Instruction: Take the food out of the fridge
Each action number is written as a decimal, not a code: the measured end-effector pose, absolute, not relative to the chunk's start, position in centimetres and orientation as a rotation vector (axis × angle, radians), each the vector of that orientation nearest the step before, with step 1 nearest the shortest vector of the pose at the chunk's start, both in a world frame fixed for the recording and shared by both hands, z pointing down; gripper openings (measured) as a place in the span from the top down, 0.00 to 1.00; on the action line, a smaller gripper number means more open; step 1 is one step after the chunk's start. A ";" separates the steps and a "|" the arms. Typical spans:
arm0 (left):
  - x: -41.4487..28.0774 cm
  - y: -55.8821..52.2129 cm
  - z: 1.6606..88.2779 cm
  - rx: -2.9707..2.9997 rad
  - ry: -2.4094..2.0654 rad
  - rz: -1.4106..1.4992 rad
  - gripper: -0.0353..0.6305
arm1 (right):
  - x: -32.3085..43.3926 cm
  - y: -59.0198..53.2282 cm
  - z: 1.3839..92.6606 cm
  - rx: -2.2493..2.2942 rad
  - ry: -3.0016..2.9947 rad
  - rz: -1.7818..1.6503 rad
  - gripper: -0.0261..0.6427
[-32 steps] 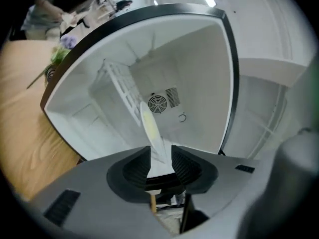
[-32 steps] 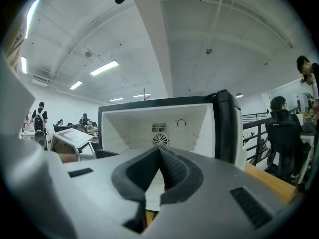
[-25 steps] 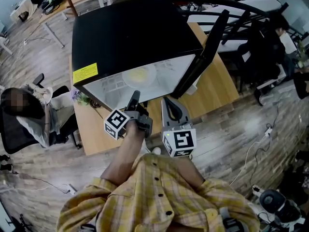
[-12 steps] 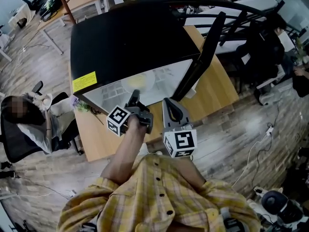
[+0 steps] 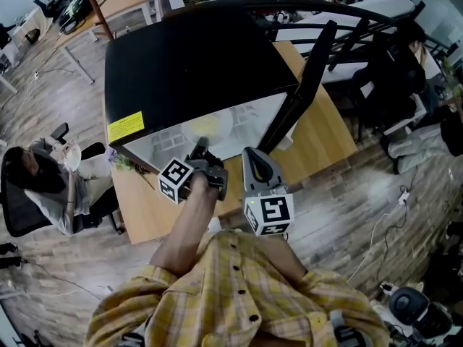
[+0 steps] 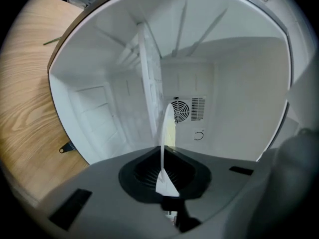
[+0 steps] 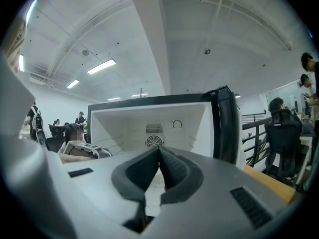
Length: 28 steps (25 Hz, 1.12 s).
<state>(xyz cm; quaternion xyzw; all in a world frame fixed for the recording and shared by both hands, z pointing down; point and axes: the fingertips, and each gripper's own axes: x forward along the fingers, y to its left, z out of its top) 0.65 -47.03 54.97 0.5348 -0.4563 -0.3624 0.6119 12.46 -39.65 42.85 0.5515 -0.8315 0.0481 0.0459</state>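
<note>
A small black fridge [image 5: 188,56] stands open on a wooden table [image 5: 318,129]. Inside its white chamber lies a white plate [image 5: 207,125] with pale yellow food [image 6: 171,132]. My left gripper [image 5: 202,147] reaches into the chamber. Its jaws have just been closing, and the plate's rim [image 6: 163,133] is now pinched between them, showing edge-on in the left gripper view. My right gripper [image 5: 251,156] hangs just outside the opening, to the right of the left one. Its pads [image 7: 169,171] are pressed together with nothing between them.
The fridge door [image 5: 304,85] stands open at the right of the chamber. A fan grille [image 6: 188,110] sits in the back wall. A person [image 5: 43,179] is seated on a chair left of the table. Black railings [image 5: 376,27] and more chairs are at the right.
My left gripper has edged slightly further into the fridge towards the plate. The right gripper has stayed where it was.
</note>
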 end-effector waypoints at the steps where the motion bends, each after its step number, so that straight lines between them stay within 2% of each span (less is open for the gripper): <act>1: 0.7 -46.8 54.9 1.235 -1.049 -0.834 0.92 | 12.5 -39.6 42.9 1.683 -2.540 0.147 0.95; 28: 0.0 -38.3 50.3 1.275 -1.025 -0.890 0.92 | 11.1 -36.2 43.5 1.620 -2.596 0.159 0.95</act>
